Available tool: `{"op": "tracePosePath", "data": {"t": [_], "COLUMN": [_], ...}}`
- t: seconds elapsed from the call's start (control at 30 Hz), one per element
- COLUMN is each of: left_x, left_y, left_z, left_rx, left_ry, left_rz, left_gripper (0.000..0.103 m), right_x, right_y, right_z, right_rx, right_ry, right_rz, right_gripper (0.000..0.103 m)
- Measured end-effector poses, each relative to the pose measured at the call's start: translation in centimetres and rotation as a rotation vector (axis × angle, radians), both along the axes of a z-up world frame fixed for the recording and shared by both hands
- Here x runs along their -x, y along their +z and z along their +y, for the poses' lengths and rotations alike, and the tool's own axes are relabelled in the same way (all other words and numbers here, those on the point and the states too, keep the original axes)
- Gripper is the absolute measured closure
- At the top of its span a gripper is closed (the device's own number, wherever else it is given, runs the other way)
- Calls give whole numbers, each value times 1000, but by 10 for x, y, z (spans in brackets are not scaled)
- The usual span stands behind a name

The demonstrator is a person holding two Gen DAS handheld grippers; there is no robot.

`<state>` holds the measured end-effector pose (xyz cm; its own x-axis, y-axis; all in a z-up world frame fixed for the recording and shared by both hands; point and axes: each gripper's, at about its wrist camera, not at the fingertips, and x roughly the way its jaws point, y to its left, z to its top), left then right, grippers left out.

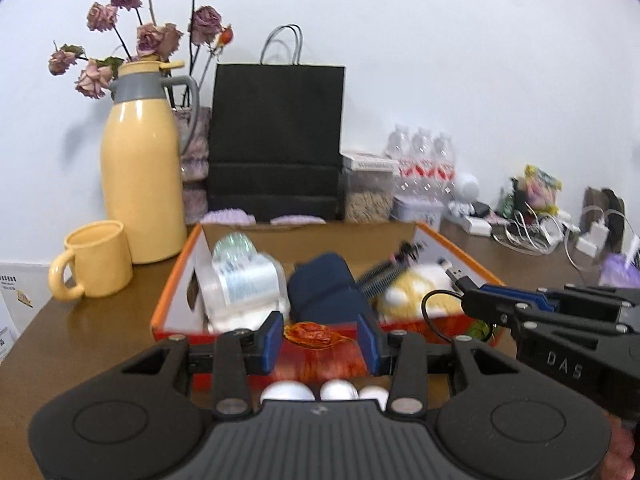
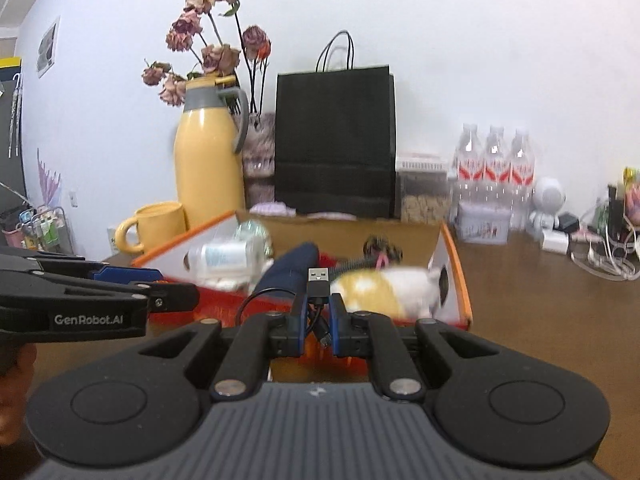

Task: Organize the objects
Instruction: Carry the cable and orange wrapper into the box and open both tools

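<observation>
Visibly, black USB cable (image 2: 318, 280) looped.

We see three white balls (image 1: 326, 391) half hidden behind the left gripper's body; the box's contents (image 2: 372, 286) are blurred, and the cable (image 2: 316, 320) disappears between the right gripper's fingers.

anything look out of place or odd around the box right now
A dried red chili sits on the front edge of the orange box, between the open left gripper fingers, unlike the household items inside. The right gripper pinches a black USB cable, its plug sticking up.
</observation>
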<state>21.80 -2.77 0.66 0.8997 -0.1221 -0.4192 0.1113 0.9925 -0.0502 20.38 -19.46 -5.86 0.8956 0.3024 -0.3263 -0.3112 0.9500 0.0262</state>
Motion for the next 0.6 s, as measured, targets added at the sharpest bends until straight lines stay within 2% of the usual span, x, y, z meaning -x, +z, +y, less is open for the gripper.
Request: {"op": "tracePosePath", "data": {"t": [0.3, 0.6], "left_x": [-50, -98], "left_y": [19, 17], "left_z": [5, 4], "left_rx": [4, 0], "left_ry": [50, 77], "left_rz": [-53, -81], "left_gripper": [64, 64], "right_x": [-43, -87], "right_y": [14, 4], "right_z": [22, 34], "right_rx": [43, 73], "right_ry": [-15, -52], "right_rz": [-67, -73], "right_gripper": [92, 92]}}
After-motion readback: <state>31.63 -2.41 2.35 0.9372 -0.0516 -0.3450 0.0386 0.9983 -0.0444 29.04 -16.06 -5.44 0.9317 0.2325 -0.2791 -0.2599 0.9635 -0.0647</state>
